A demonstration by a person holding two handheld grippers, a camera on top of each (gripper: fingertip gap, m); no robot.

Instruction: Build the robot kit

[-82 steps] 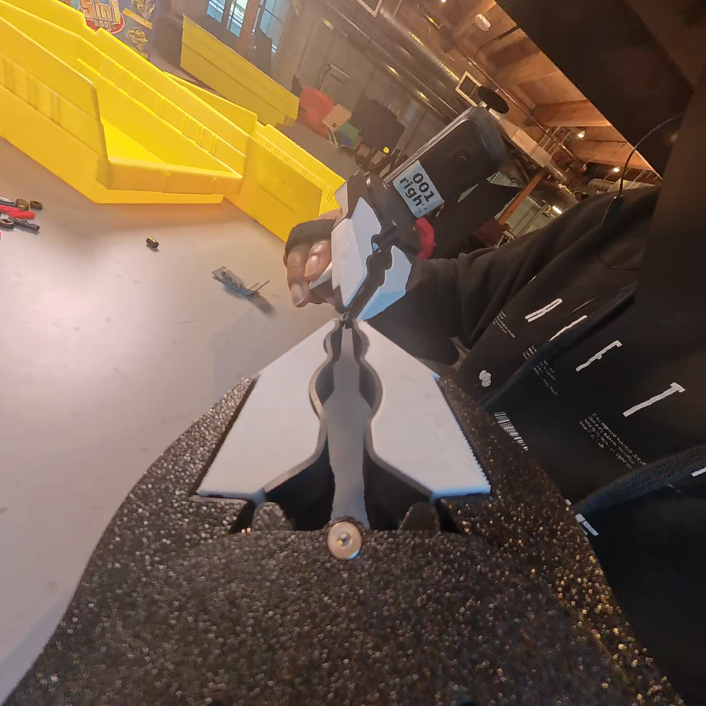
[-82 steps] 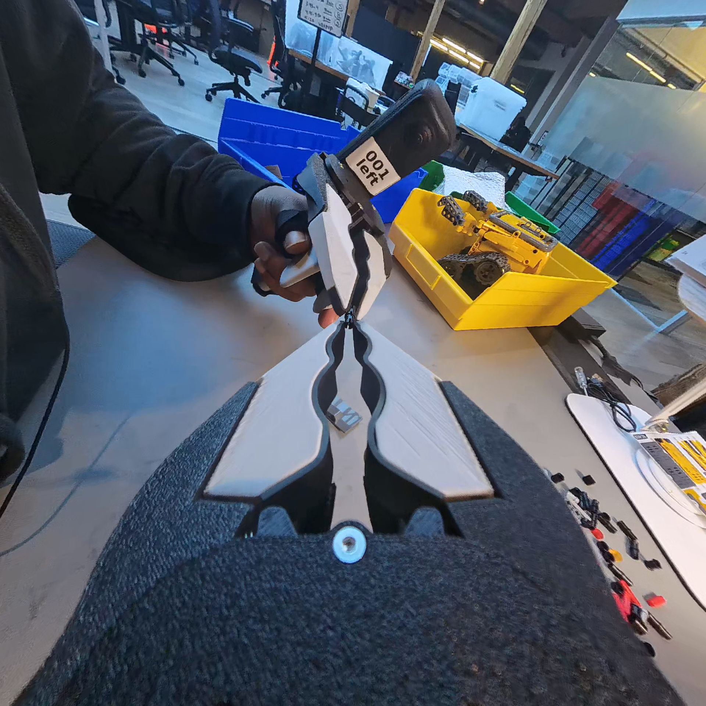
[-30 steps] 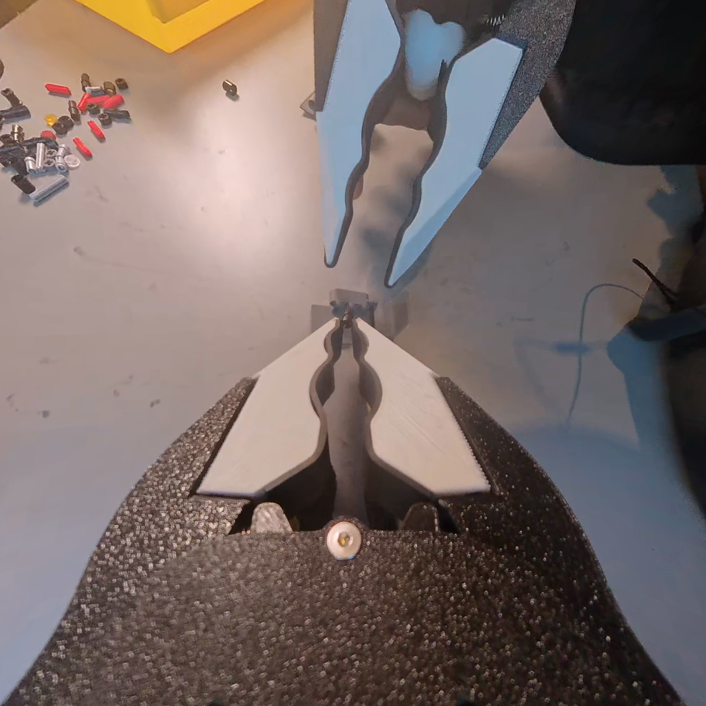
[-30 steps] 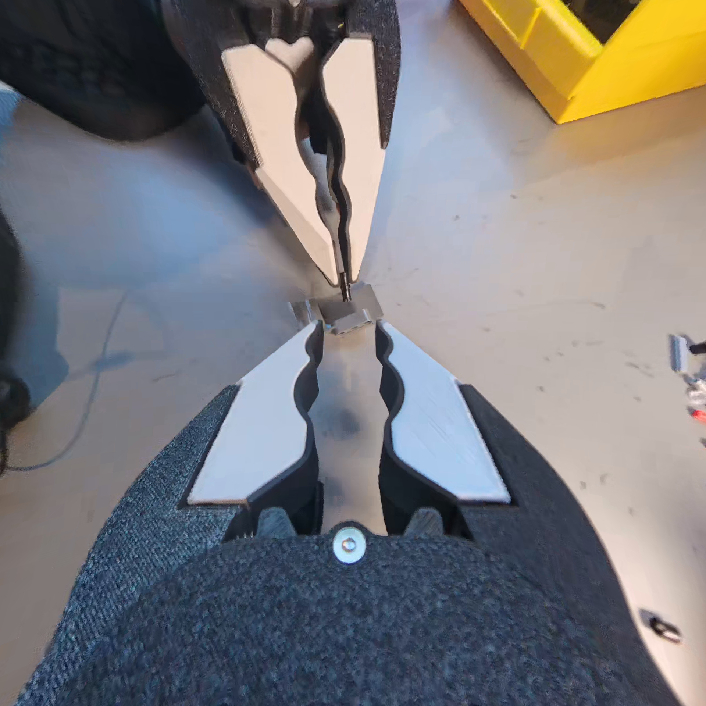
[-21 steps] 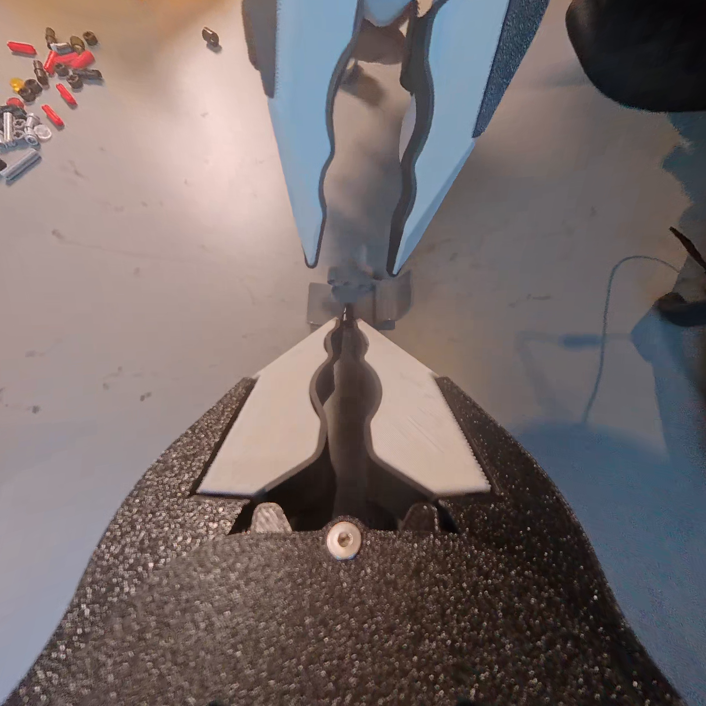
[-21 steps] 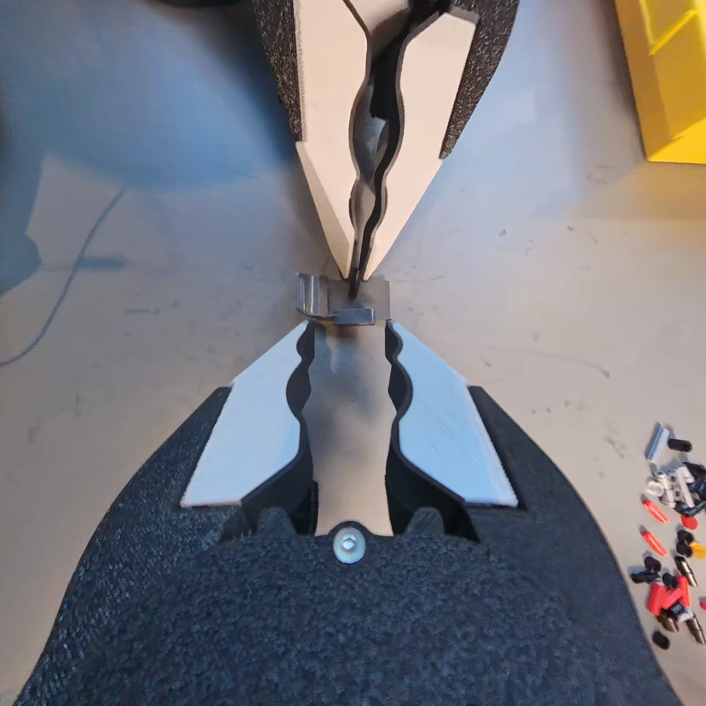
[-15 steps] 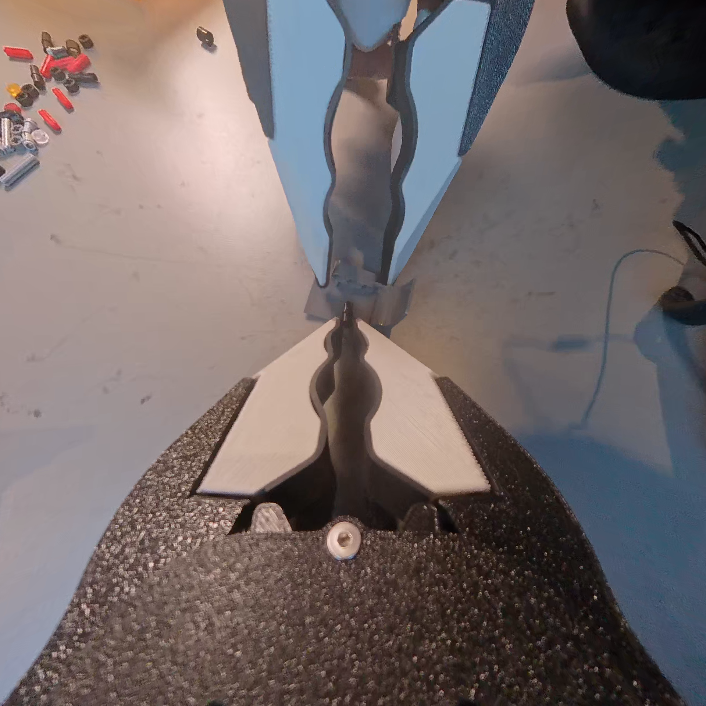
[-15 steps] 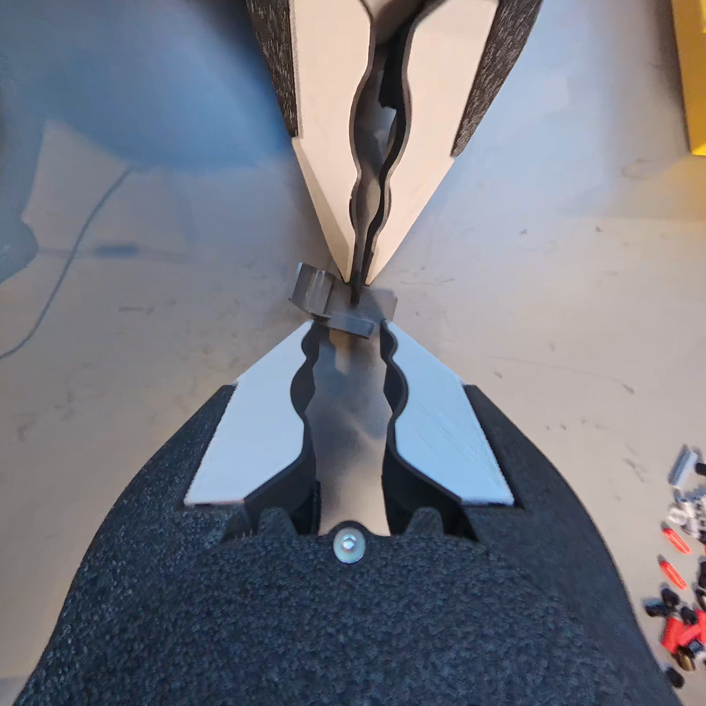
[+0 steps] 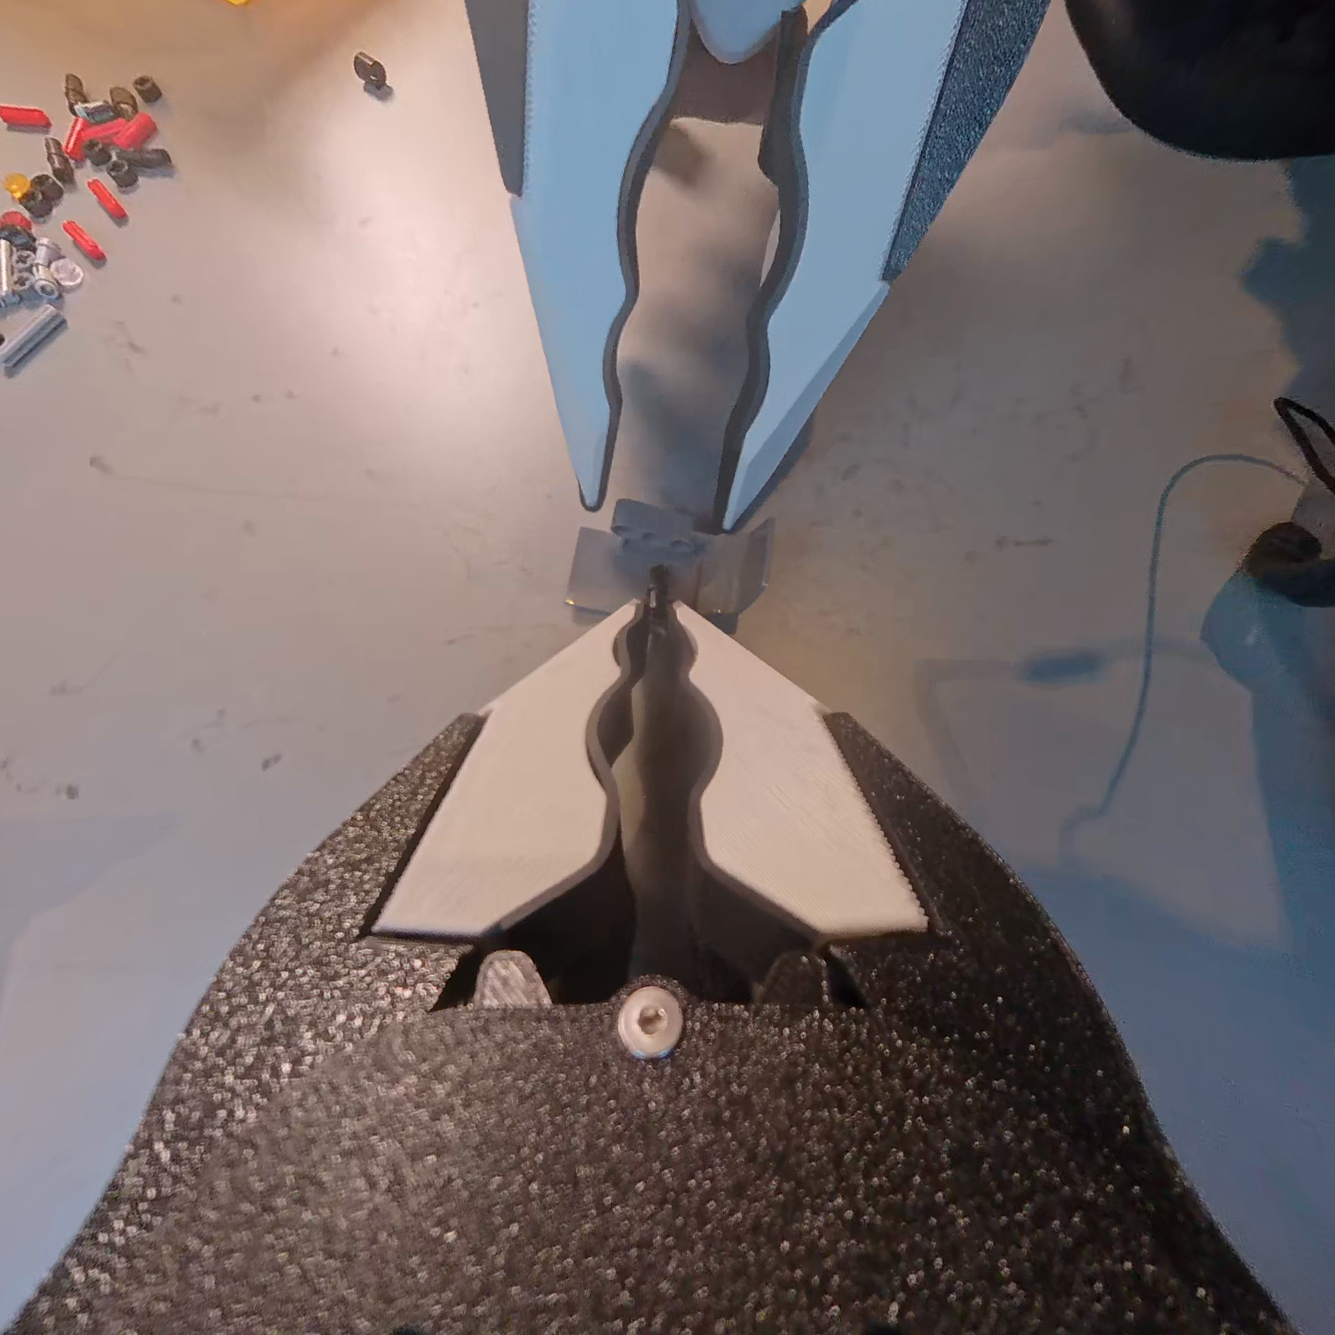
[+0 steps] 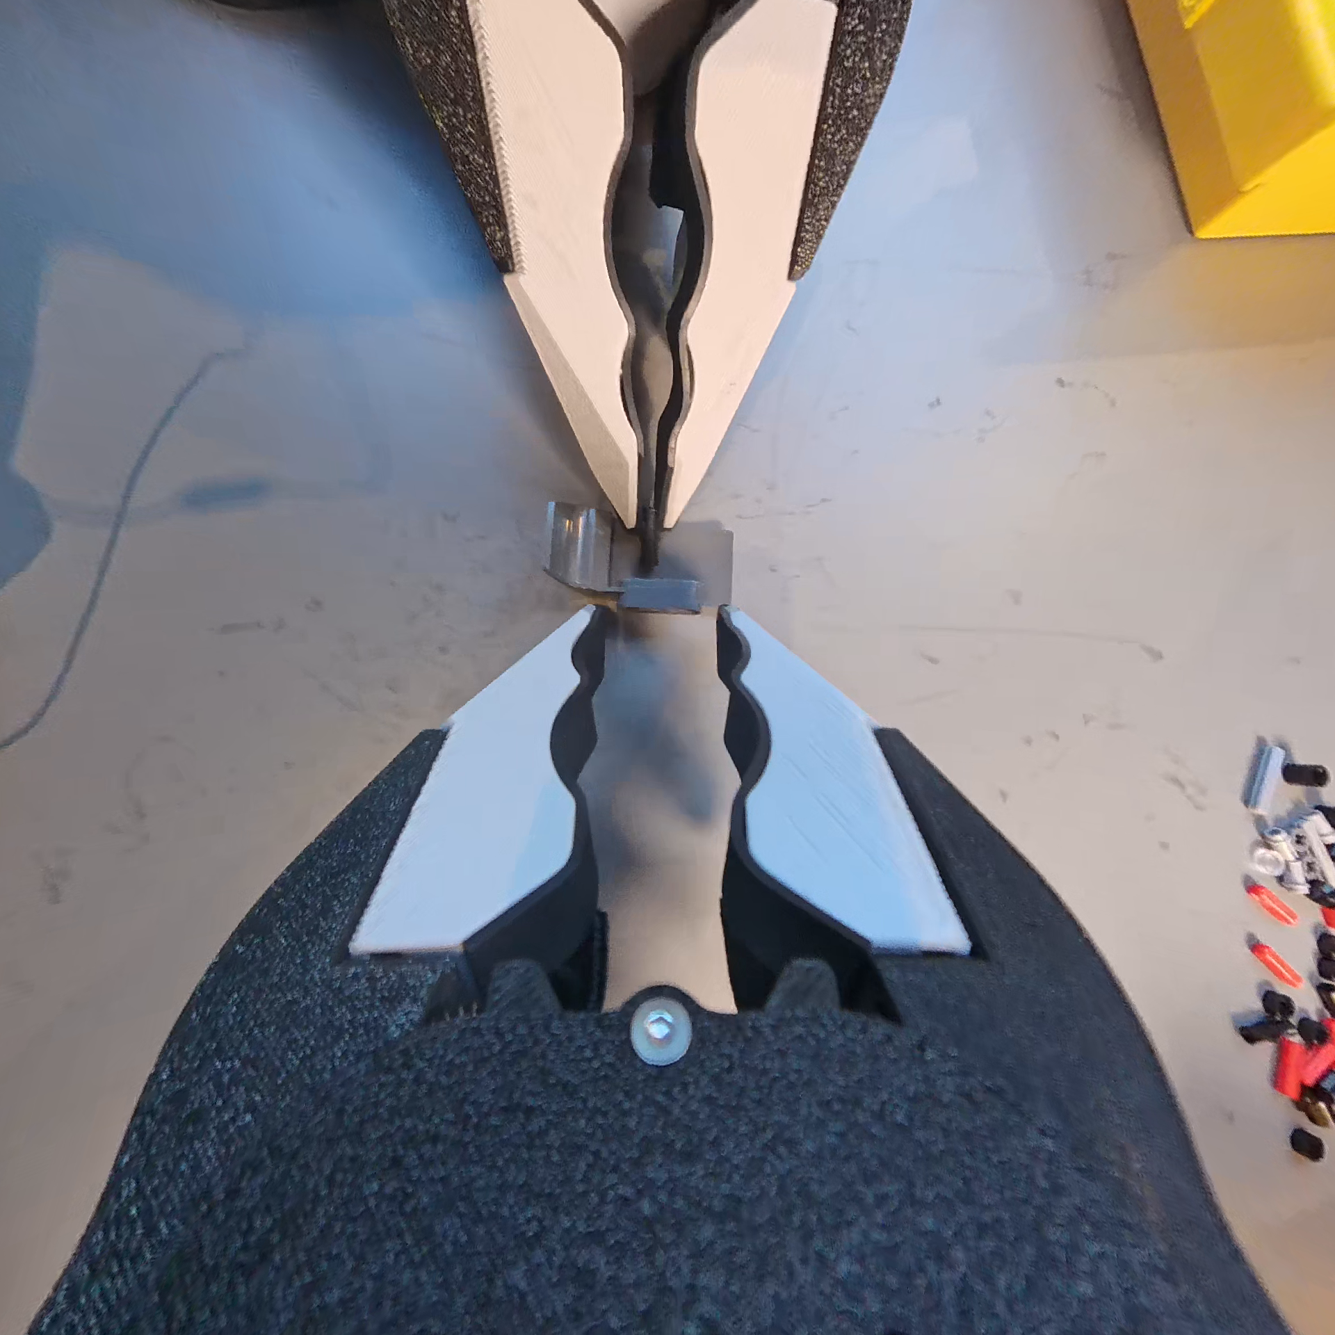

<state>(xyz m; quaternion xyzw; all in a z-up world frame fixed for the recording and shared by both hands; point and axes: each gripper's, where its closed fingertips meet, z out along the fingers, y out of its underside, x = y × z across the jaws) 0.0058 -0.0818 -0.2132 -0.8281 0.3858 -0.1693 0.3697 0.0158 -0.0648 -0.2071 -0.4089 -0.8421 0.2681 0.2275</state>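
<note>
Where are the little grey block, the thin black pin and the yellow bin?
grey block (image 10: 661, 594): right wrist view, its front face.
black pin (image 10: 650, 538): right wrist view, mid-shaft.
yellow bin (image 10: 1242, 108): right wrist view, its side wall.

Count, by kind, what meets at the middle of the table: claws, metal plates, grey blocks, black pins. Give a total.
claws: 2, the left claw and the right claw
metal plate: 1
grey block: 1
black pin: 1
total: 5

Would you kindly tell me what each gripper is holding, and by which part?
The left gripper pinches a small black pin by its upper end, its lower tip at the grey metal bracket. The right gripper is open, holding nothing.
</note>
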